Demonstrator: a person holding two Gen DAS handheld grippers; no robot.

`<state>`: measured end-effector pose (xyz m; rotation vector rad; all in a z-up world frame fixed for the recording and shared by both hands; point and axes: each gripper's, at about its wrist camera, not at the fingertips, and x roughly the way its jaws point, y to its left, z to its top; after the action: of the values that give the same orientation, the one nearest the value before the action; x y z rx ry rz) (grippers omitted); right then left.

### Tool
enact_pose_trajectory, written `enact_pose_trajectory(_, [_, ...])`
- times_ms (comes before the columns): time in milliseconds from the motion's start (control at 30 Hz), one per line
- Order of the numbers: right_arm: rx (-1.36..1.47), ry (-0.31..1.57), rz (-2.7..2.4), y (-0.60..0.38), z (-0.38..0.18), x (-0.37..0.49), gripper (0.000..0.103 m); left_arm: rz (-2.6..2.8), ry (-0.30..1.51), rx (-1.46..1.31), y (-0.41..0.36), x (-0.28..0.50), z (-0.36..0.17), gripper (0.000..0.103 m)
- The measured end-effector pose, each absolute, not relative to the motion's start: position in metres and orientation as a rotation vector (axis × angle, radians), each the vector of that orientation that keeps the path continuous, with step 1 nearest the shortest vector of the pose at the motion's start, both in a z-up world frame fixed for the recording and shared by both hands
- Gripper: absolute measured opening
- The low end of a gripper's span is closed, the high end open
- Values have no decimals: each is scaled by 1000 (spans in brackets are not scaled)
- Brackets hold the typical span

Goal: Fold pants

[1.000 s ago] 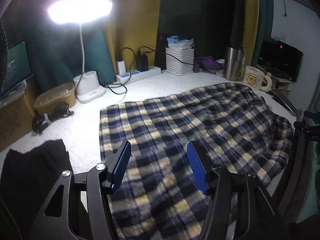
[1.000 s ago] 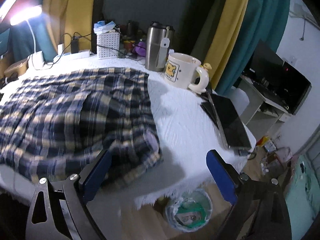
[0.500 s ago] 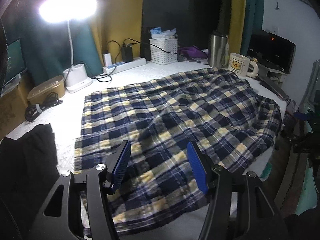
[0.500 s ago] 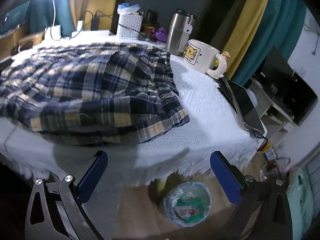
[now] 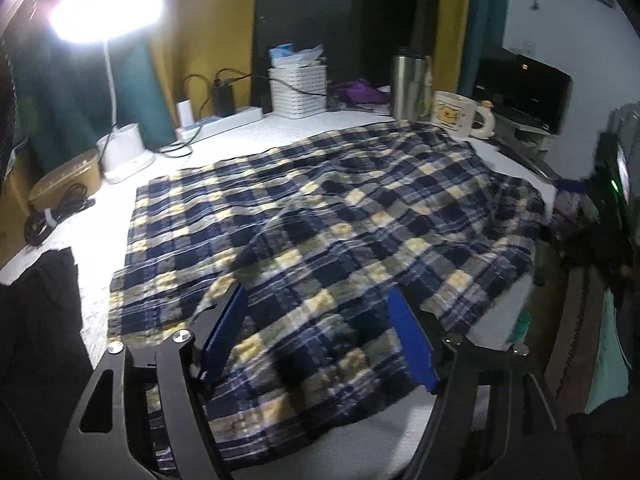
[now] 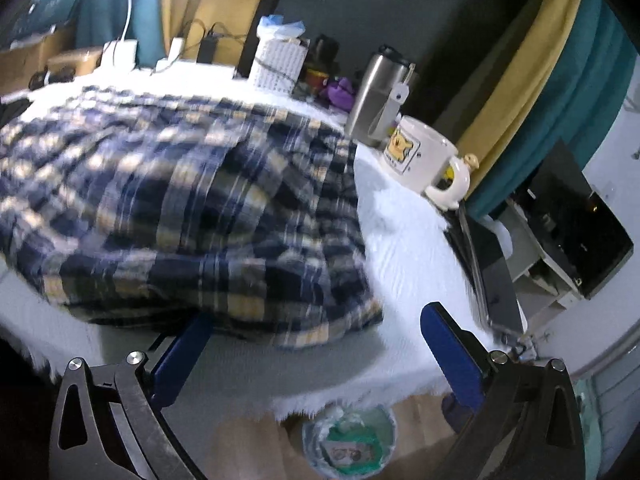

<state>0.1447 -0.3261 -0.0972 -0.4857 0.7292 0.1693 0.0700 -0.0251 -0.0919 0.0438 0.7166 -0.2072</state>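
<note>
Navy, cream and yellow plaid on the pants (image 5: 344,216), spread over a white tablecloth (image 6: 404,248) ahead of blue-padded black tongs (image 5: 316,340). Beyond the tongs, a white mug (image 6: 420,156) with a yellow picture, beside a silver flask (image 6: 380,96). Mustard and teal curtains (image 6: 560,80) behind.

Plaid pants (image 5: 332,216), navy/yellow/white check, lay spread and rumpled across the white tablecloth (image 5: 100,248), one end bunched at the table's near edge, partly folded over.
</note>
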Motion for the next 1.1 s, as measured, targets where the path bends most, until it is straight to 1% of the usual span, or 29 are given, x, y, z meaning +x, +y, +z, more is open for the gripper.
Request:
enact_pose_trajectory(67, [-455, 725, 186, -327, -91, 153, 103, -236, 703, 53, -30, 67, -89, 86])
enact_pose_trajectory(167, [-447, 720, 203, -324, -88, 171, 103, -281, 699, 71, -39, 65, -89, 89])
enact_pose_trajectory(333, [-374, 756, 245, -322, -92, 203, 103, -335, 732, 128, -54, 65, -96, 91])
enact_pose_trajectory(533, [-317, 786, 278, -319, -99, 236, 103, -277, 768, 226, -58, 68, -104, 91])
enact_pose_trajectory(667, [-290, 788, 290, -320, -99, 245, 103, -128, 839, 341, -51, 78, -123, 92])
enact_pose_trajectory(733, [-274, 791, 295, -323, -99, 246, 103, -114, 832, 338, -39, 77, -122, 91])
enact_pose_trajectory(767, [-270, 792, 295, -325, -100, 245, 103, -109, 825, 339, -34, 76, -121, 79])
enact_pose_trajectory(800, [-268, 791, 293, -327, -100, 243, 103, -103, 828, 345, -29, 76, -120, 65])
enact_pose_trajectory(833, [-267, 787, 290, -328, -99, 240, 103, -108, 839, 333, -24, 76, -120, 36])
enact_pose_trajectory(867, [-265, 782, 285, -330, -99, 237, 103, -108, 853, 314, -18, 77, -119, 20])
enact_pose_trajectory(933, [-265, 778, 276, -335, -99, 229, 103, -99, 833, 309, -11, 73, -113, 10])
enact_pose_trajectory(1100, [-354, 752, 229, -330, -100, 201, 103, -126, 751, 209, 1, 69, -81, 7])
